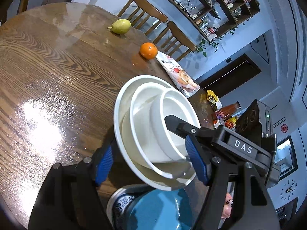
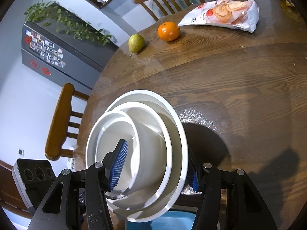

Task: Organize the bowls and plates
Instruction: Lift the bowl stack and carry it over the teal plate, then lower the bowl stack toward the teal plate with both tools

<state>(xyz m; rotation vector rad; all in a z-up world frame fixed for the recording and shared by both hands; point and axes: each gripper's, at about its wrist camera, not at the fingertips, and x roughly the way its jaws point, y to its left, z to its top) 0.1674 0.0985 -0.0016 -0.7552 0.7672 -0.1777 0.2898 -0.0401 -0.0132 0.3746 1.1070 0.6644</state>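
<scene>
I see the nest of three white ceramic bowls (image 2: 145,153) tilted above the near edge of the round dark wooden table (image 2: 230,76), over a blue dish (image 1: 159,210). My right gripper (image 2: 155,164) clamps the stack's walls, one pad inside the smallest bowl, one outside the largest. My left gripper (image 1: 151,163) grips the stack from the opposite side. Farther off lie a green pear (image 2: 135,43), an orange (image 2: 168,31) and a white snack bag (image 2: 222,15).

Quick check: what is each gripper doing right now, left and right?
Left gripper: shut on the stack of white bowls, gripping it across.
Right gripper: shut on the same stack's walls, one finger inside.
</scene>
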